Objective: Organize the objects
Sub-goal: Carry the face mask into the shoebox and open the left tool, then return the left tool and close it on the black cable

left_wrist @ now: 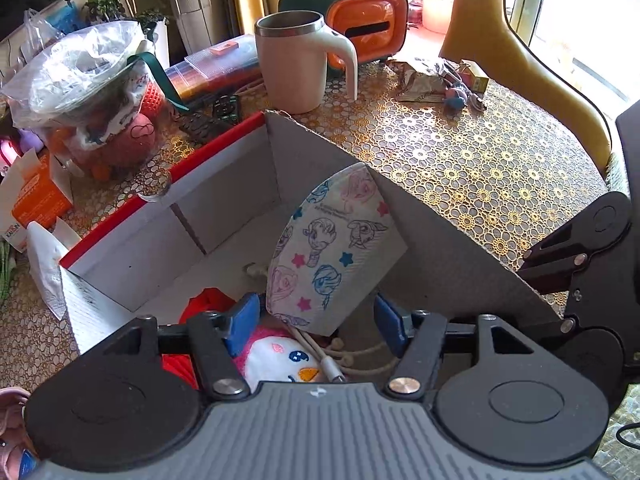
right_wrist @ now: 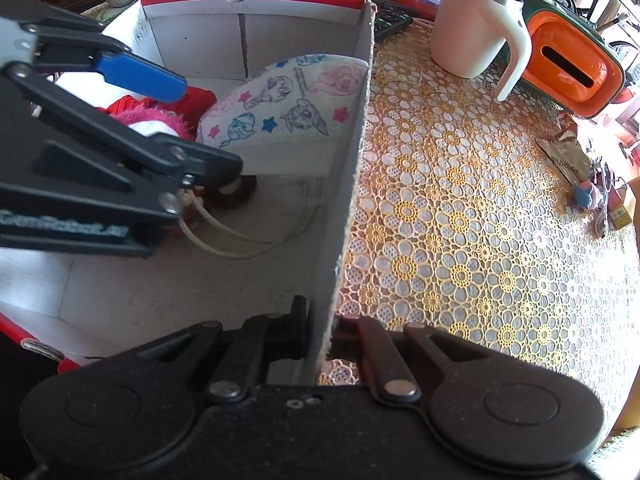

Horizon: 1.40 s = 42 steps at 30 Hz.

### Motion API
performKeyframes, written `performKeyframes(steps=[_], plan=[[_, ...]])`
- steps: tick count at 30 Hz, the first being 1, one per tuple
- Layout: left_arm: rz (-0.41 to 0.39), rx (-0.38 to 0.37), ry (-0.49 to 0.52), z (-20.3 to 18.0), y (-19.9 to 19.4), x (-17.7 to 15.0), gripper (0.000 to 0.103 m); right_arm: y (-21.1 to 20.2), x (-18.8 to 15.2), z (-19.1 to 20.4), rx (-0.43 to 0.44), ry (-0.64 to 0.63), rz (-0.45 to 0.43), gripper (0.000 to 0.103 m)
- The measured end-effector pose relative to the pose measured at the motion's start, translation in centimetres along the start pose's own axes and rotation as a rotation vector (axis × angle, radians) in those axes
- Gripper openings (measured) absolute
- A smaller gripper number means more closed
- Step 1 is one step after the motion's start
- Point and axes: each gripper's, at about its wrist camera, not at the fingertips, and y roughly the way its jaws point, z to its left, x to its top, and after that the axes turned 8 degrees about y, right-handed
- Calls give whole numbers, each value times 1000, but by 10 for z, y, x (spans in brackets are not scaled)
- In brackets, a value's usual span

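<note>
both grippers work at the cardboard box (left_wrist: 224,184). the left gripper (left_wrist: 316,316) hangs spread wide inside it, blue fingers (left_wrist: 244,316) either side of the cartoon face mask (left_wrist: 332,248) leaning on the box's right wall. the right gripper (right_wrist: 320,336) pinches that wall (right_wrist: 352,168). a plush toy (left_wrist: 280,356) and white cable (right_wrist: 240,236) lie inside; a mug (left_wrist: 296,64) stands beyond.
</note>
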Motion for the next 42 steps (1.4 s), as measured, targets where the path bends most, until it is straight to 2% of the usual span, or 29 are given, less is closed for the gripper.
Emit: performKeyframes(steps=[9, 19, 25, 31, 36, 42], plan=[[-38, 14, -12, 13, -43, -25, 62, 0, 0, 0, 0, -4, 0, 6], [-63, 63, -107, 52, -98, -72, 62, -2, -3, -3, 8, -5, -7, 5], [-61, 98, -166, 74, -122, -107, 65, -5, -5, -4, -19, -3, -7, 5], [-40, 129, -234, 94, -131, -147, 68, -10, -10, -4, -38, 3, -6, 6], [-13, 150, -300, 111, -130, -179, 82, -9, -10, -6, -40, 5, -4, 6], [44, 163, -420, 129, -119, -218, 83, -7, -9, -6, -41, 7, -2, 7]])
